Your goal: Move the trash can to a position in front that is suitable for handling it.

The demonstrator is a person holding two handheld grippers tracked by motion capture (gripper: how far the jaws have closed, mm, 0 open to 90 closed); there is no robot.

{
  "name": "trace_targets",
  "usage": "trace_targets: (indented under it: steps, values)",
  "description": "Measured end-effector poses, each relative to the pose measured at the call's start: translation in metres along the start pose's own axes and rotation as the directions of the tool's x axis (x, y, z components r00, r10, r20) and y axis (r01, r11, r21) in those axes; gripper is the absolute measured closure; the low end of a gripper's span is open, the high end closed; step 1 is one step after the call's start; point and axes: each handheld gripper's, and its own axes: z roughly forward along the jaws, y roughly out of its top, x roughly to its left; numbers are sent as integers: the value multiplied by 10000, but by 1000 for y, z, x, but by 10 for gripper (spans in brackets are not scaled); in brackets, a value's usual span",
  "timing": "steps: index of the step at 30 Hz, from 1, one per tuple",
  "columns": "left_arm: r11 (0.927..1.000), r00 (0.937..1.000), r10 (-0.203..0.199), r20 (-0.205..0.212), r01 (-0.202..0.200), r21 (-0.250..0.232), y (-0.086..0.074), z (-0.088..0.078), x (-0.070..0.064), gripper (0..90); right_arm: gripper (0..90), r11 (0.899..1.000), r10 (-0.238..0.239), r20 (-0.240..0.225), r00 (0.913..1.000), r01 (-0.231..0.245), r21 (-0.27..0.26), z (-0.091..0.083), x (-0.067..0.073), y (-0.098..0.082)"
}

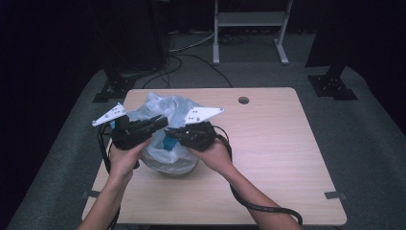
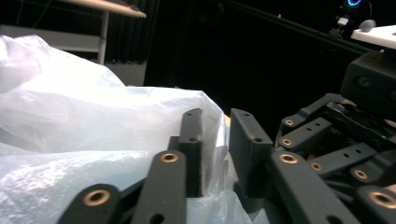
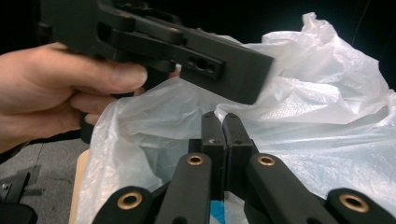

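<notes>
A translucent white plastic bag (image 1: 165,106) stands crumpled on the left half of the wooden table (image 1: 268,143). Something blue (image 1: 168,143) shows through its side. My left gripper (image 1: 162,123) comes in from the bag's left. Its jaws are a little apart, with the bag's rim (image 2: 215,135) running through the gap. My right gripper (image 1: 171,132) meets it from the right. In the right gripper view its jaws (image 3: 223,133) are pressed together on a fold of the bag (image 3: 299,107). The person's hand (image 3: 60,88) and the left gripper's black jaw hang just above.
A round cable hole (image 1: 243,100) lies at the table's far edge. Beyond the table stand a white frame (image 1: 251,19) and black stand feet (image 1: 112,86) (image 1: 332,82), with cables on the grey floor. The right gripper's cable (image 1: 258,207) loops across the table's near edge.
</notes>
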Motion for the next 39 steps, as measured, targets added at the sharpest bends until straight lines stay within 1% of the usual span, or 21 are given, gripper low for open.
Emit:
trace_targets:
  steps: [4, 6, 9, 11, 12, 13, 14, 15, 16, 19, 20, 21, 22, 23, 27, 28, 29, 32, 33, 35, 39]
  values:
    - [9995, 10000, -52, 71, 50, 312, 2, 2, 0, 673, 893, 9996, -250, -164, 9996, 252, 127, 1, 5, 0]
    - [9987, 9998, -147, 127, 140, 483, 2, 4, -1, 623, 893, 9994, -308, -359, 9989, 314, 164, 1, 7, 0]
    - [9969, 9998, -137, 130, 127, 775, 3, 6, -1, 620, 893, 9990, -400, -569, 9976, 410, 173, 1, 9, 0]
    - [9957, 9999, -2, 139, -11, 929, 2, 6, -1, 690, 893, 9986, -490, -686, 9964, 504, 179, 1, 10, 0]
    - [9949, 9997, 121, 200, -141, 1002, 1, 7, -2, 738, 893, 9986, -496, -769, 9958, 510, 161, 1, 11, 0]
    - [9941, 9994, 206, 263, -232, 1064, 1, 7, -2, 811, 892, 9984, -528, -825, 9952, 543, 163, 0, 12, 0]
    - [9941, 9994, 206, 263, -232, 1064, 1, 7, -2, 839, 892, 9984, -528, -825, 9952, 543, 163, 0, 12, 0]
    - [9938, 9991, 209, 368, -248, 1088, 0, 8, -3, 873, 879, 9984, -526, -894, 9946, 544, 174, 0, 11, -1]
    - [9926, 9983, 320, 477, -373, 1152, -1, 9, -3, 885, 865, 9985, -501, -906, 9946, 521, 188, 0, 11, -2]
    - [9931, 9978, 347, 572, -408, 1096, -1, 9, -4, 893, 832, 9987, -463, -951, 9944, 482, 180, -1, 9, -4]
    - [9934, 9974, 372, 613, -436, 1063, -1, 8, -4, 896, 768, 9990, -402, -969, 9945, 417, 134, -4, 7, -5]
    - [9951, 9967, 329, 738, -396, 911, 0, 7, -3, 896, 733, 9993, -348, -995, 9944, 358, 84, -7, 6, -6]
    - [9951, 9967, 329, 738, -396, 911, 0, 7, -3, 896, 733, 9993, -348, -995, 9944, 358, 84, -7, 6, -6]
    - [9967, 9958, 268, 871, -333, 736, 1, 5, -2, 896, 614, 9998, -199, -1117, 9935, 203, 24, -11, 3, -6]
    - [9991, 9940, 180, 1075, -221, 370, 4, 1, -3, 896, 447, 9998, 55, -898, 9959, -71, -172, -19, -3, -7]
    - [9991, 9940, 180, 1075, -221, 370, 4, 1, -3, 895, 447, 9998, 55, -898, 9959, -71, -172, -19, -3, -7]
    - [9994, 9924, 168, 1220, -203, 271, 5, 1, -5, 896, 401, 9993, 172, -800, 9966, -197, -305, -22, -7, -9]
    - [9996, 9899, 192, 1408, -221, 191, 6, 4, -9, 896, 360, 9981, 586, -878, 9944, -598, -112, -21, -13, -11]
    - [9996, 9899, 192, 1408, -221, 191, 6, 4, -9, 895, 360, 9981, 586, -878, 9944, -598, -112, -21, -13, -11]
    - [9993, 9869, 245, 1594, -288, 246, 6, 10, -14, 896, 349, 9980, 634, -855, 9943, -634, 23, -17, -13, -12]
    - [9990, 9832, 263, 1804, -326, 316, 7, 17, -19, 896, 322, 9978, 636, -1030, 9926, -613, 252, -10, -11, -11]
